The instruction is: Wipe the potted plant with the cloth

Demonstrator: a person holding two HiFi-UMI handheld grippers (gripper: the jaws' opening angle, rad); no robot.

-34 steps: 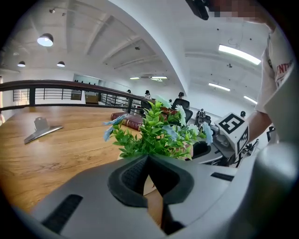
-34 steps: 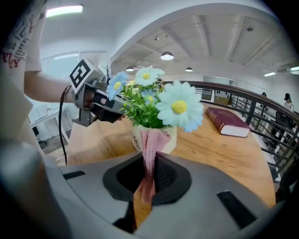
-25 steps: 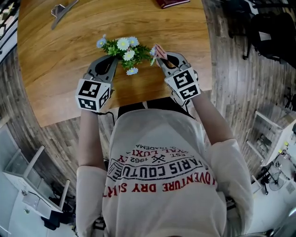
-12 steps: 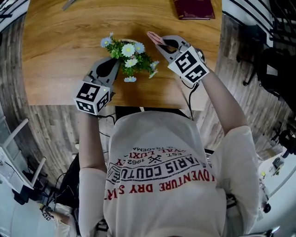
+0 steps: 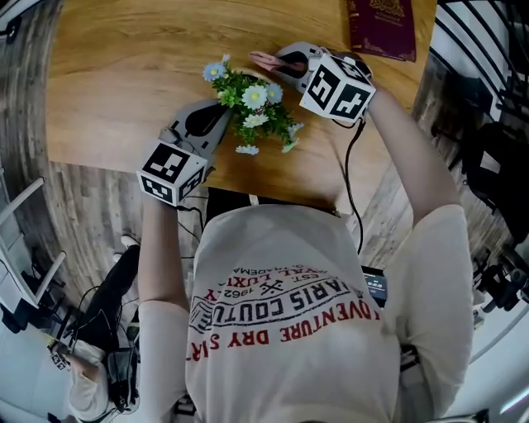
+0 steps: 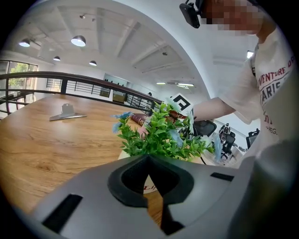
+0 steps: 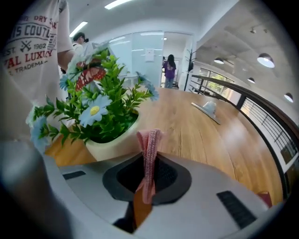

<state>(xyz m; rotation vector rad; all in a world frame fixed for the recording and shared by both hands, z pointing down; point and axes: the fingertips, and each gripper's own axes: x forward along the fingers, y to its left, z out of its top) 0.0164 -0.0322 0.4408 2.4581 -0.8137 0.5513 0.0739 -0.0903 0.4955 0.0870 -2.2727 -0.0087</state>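
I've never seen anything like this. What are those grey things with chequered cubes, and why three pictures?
There is no robot: a person holds the left tongs and right tongs by hand, and the patterned cubes are part of them. The head view comes from a camera on the person's head, looking down. The left gripper view and right gripper view come from cameras riding on each tool. On the wooden table are a potted plant and, farther off, a red booklet. The right tongs pinch a pink cloth next to the plant; the left tongs are shut and empty on its other side.
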